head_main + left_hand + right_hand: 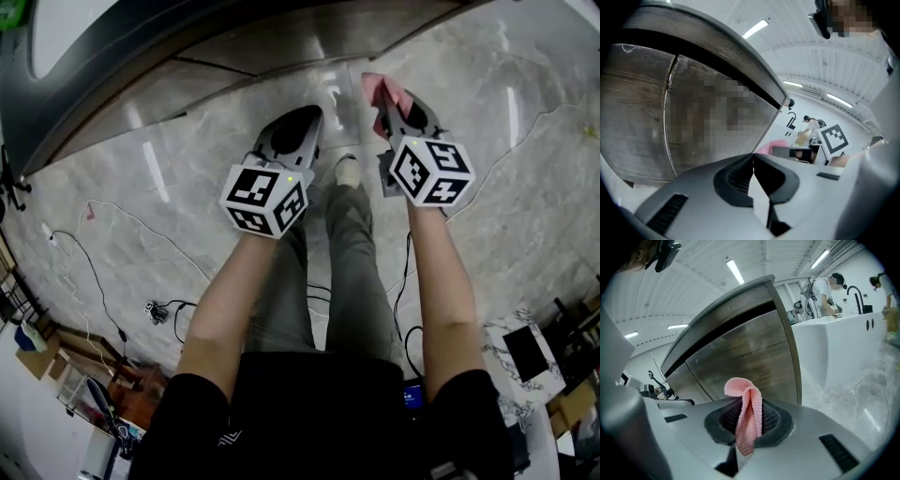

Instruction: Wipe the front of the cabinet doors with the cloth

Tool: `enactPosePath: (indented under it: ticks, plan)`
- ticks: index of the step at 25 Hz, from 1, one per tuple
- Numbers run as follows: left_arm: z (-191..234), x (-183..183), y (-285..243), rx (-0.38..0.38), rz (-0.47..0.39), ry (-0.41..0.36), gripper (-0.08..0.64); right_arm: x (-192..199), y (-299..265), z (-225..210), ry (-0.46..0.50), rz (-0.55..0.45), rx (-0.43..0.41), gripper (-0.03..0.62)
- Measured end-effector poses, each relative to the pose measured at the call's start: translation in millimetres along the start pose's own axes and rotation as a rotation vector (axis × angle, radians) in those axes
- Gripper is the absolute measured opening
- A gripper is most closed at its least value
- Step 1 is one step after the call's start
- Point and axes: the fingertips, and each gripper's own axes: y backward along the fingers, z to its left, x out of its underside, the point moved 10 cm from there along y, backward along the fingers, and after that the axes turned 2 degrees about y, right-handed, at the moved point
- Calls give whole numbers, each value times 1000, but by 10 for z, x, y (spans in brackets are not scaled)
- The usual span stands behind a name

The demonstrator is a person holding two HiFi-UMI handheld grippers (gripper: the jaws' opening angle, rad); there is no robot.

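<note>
A pink cloth (pixel 746 416) is pinched between the jaws of my right gripper (pixel 749 420); its folded top sticks up above them. In the head view the same cloth (pixel 386 91) shows at the tip of the right gripper (pixel 392 105), a short way from the cabinet doors (pixel 281 42). Those doors are dark wood-grain panels (pixel 740 357) with a thin seam between them. My left gripper (pixel 298 131) hangs beside the right one, jaws shut with nothing in them (pixel 753 161), pointing at the door fronts (pixel 642 122). The pink cloth (pixel 768 146) peeks in at its right.
Grey marble floor (pixel 187 206) lies under me, with cables (pixel 94 272) trailing left and right. A white counter with a black tap (pixel 843 329) stands right of the cabinet, a person beside it. My legs and a shoe (pixel 347 171) are between the grippers.
</note>
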Motion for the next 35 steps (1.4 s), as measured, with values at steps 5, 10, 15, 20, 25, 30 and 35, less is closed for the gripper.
enactPosePath:
  ticks: [5,10,15,20,25,30,35]
  plan:
    - [126,-124,421,9,-38,39,9,-106,70,418,-24,-35,-3,43]
    - [245,-312,870,-30,-69,47,9,-228,216,881,-65,-65,-7,43]
    - [323,-551,1251,-71,-93,47,9,-437,311,1282,-68,-92,-28,43]
    - [294,-687,1636,-121,-103,67,9,-617,430,1664,-45,-91,-64,43]
    - [166,-828,1983,-136,-121,73,9,-786,612,1944,-31,-82,-105,43]
    - [54,-1036,2249,-127,-141,40,9,-982,768,2169,-10,-87,-136,43]
    - [-56,-1242,2398,-114,-173,0,9,-1213,900,2321,23,-100,-176,43]
